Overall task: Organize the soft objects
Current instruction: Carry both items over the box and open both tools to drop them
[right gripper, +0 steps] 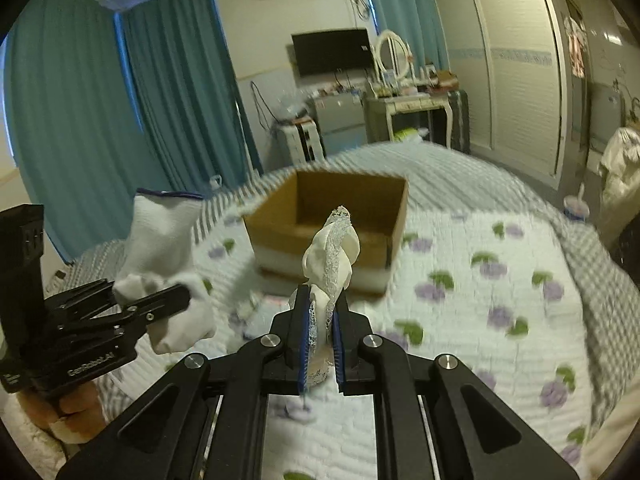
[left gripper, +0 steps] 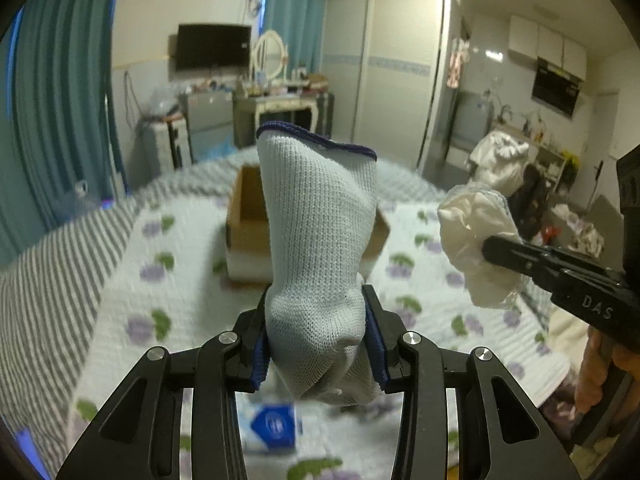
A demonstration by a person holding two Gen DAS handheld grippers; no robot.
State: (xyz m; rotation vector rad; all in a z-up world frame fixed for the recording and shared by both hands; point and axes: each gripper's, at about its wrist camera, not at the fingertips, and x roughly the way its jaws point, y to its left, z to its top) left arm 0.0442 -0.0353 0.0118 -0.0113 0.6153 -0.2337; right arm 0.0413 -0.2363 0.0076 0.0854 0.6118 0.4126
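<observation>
The left gripper point(left gripper: 316, 344) is clamping its blue-padded fingers point(left gripper: 260, 354) on a white knitted sock point(left gripper: 320, 240), which is standing upright above the bed point(left gripper: 120, 300). The right gripper point(right gripper: 322, 344) is pinching, almost fully closed, a crumpled cream soft item point(right gripper: 332, 260), possibly lace-trimmed fabric. An open cardboard box point(right gripper: 280, 212) is sitting on the quilt at twelve o'clock beyond both grippers. A blue-and-white packet point(left gripper: 274, 426) is lying blurred at six o'clock.
</observation>
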